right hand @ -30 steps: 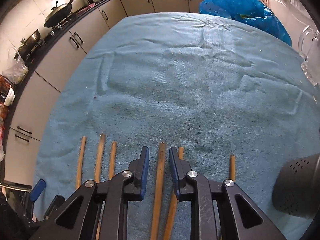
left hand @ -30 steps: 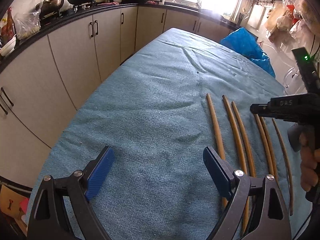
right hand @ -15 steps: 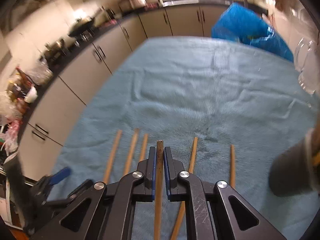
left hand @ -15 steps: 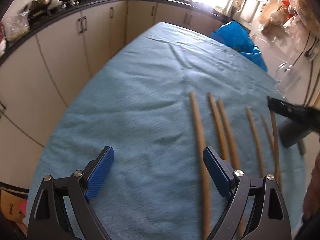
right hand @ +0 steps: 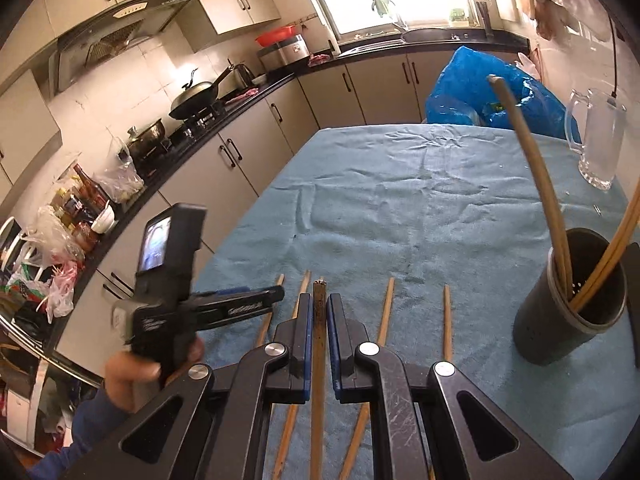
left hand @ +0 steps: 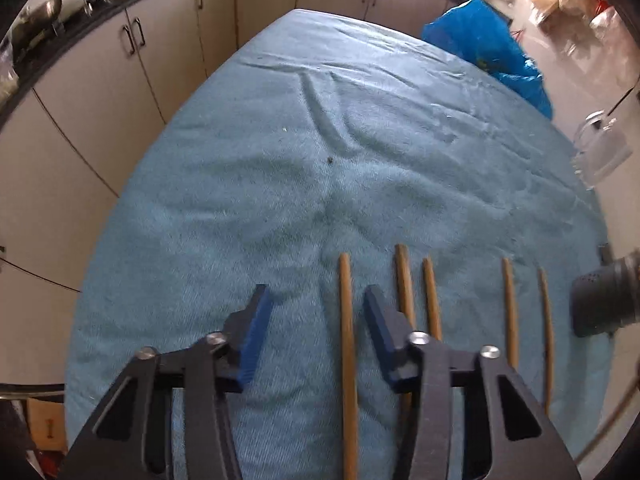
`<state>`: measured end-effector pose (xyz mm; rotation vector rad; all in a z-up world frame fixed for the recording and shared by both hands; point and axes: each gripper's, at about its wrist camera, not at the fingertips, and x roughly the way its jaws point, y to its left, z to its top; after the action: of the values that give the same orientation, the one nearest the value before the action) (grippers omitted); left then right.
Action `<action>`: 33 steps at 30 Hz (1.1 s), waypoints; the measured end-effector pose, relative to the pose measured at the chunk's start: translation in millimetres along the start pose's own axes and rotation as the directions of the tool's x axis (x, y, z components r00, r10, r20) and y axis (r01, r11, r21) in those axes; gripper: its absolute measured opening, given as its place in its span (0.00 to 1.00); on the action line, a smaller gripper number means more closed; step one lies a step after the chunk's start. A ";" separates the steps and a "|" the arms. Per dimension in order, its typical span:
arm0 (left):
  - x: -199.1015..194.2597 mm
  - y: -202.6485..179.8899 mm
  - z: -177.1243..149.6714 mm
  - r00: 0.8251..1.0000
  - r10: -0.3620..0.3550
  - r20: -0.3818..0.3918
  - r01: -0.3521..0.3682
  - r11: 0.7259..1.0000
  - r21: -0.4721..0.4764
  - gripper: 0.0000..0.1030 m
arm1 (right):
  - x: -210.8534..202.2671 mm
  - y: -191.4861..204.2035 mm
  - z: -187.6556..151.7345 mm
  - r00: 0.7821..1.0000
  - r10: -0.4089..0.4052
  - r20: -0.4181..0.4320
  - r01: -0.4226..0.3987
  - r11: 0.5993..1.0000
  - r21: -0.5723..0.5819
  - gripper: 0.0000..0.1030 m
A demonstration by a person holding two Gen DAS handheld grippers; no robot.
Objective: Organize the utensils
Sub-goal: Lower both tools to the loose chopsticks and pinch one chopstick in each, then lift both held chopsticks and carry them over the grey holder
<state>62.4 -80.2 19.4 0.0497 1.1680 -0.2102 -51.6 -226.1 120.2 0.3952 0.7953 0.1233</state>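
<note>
Several wooden chopsticks lie side by side on the blue cloth. My left gripper point(left hand: 316, 300) is open low over the cloth, with the leftmost chopstick point(left hand: 347, 344) lying between its fingers. My right gripper point(right hand: 319, 308) is shut on a chopstick point(right hand: 319, 344) and holds it above the others. A dark utensil holder point(right hand: 570, 304) stands at the right with several chopsticks point(right hand: 536, 176) leaning in it; it also shows in the left wrist view point(left hand: 604, 304). The left gripper shows in the right wrist view point(right hand: 276, 294).
A blue plastic bag point(right hand: 492, 92) sits at the table's far edge. A clear glass jug point(right hand: 598, 140) stands at the far right. Kitchen cabinets and a stove with pans point(right hand: 196, 100) run along the left. The blue cloth point(left hand: 320, 152) covers the whole table.
My right gripper closed on a chopstick and lifted it off the cloth. My left gripper moved right over the leftmost chopstick and narrowed its opening.
</note>
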 end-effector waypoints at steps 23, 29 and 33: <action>-198.7 -20.8 -69.4 0.885 -0.140 0.445 0.121 0.990 0.070 0.05 | -89.6 11.7 -18.0 0.968 0.037 0.246 -0.025 0.998 -0.053 0.08; -216.5 -26.1 -81.6 0.876 -0.170 0.452 0.141 0.985 0.097 0.05 | -99.3 11.6 -25.3 0.964 0.031 0.265 -0.020 0.999 -0.044 0.08; -223.1 -25.7 -83.9 0.868 -0.174 0.466 0.142 0.984 0.103 0.05 | -106.7 10.1 -27.2 0.960 0.024 0.281 -0.013 0.999 -0.042 0.08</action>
<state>-102.3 -62.1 192.7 -0.0394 0.6728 -0.3840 -145.0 -235.8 178.4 0.3731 0.5078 0.0972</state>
